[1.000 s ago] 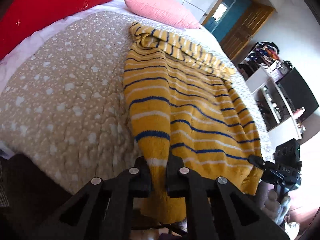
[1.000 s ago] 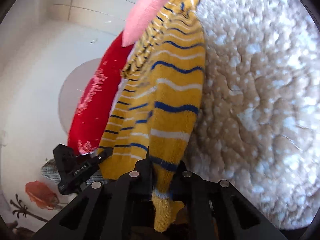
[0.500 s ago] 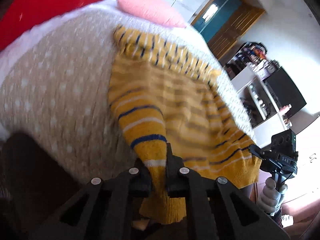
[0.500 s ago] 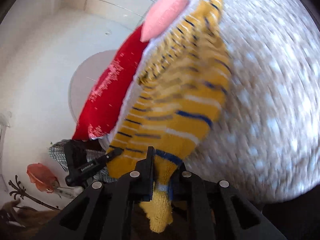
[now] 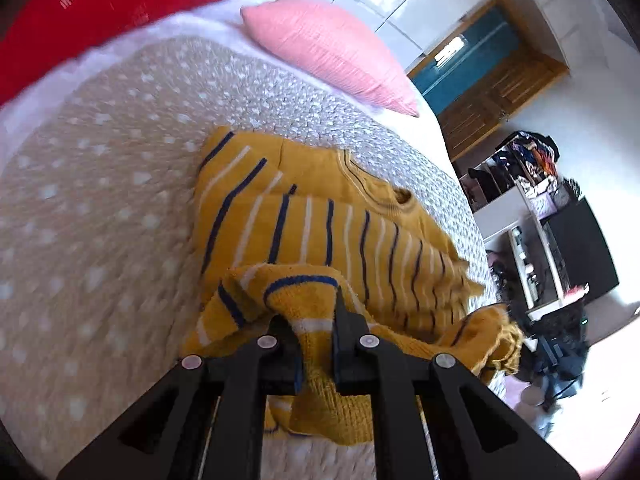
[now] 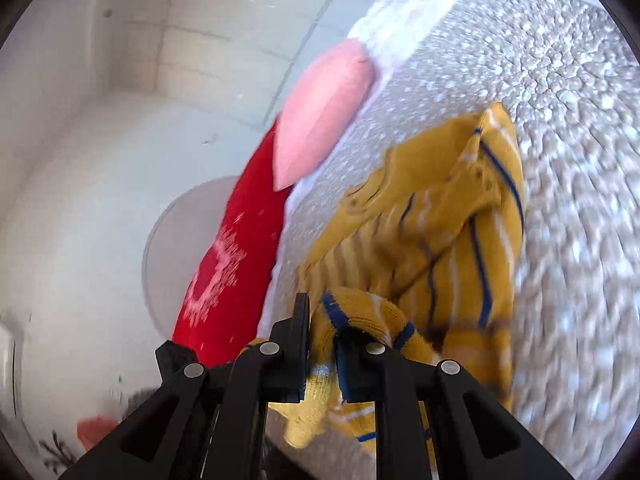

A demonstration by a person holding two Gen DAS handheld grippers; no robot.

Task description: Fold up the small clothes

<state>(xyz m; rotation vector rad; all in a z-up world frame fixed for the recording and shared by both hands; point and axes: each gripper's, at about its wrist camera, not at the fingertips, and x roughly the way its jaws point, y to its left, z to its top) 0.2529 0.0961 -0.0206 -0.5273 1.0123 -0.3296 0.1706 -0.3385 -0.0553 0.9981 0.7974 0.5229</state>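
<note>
Both claws have carried the sweater's bottom hem up the bed since 1 second ago: then it lay stretched flat, now the hem is doubled over toward the collar.

Left claw clenched on the hem corner, knit bunched between the jaws. Right claw grasping the other hem corner, also bunched.

Sweater sits mid-bed on the dotted quilt, short of the pink pillow and red pillow.

Risks: 1) right grip looks looser, so the corner could slip and skew the fold; 2) uneven travel between the 2 hands gives a crooked crease; 3) slack knit may bunch under the fold.

Long axis runs from the hem at the claws to the collar, pointing at the pillows; stripes cross it.
</note>
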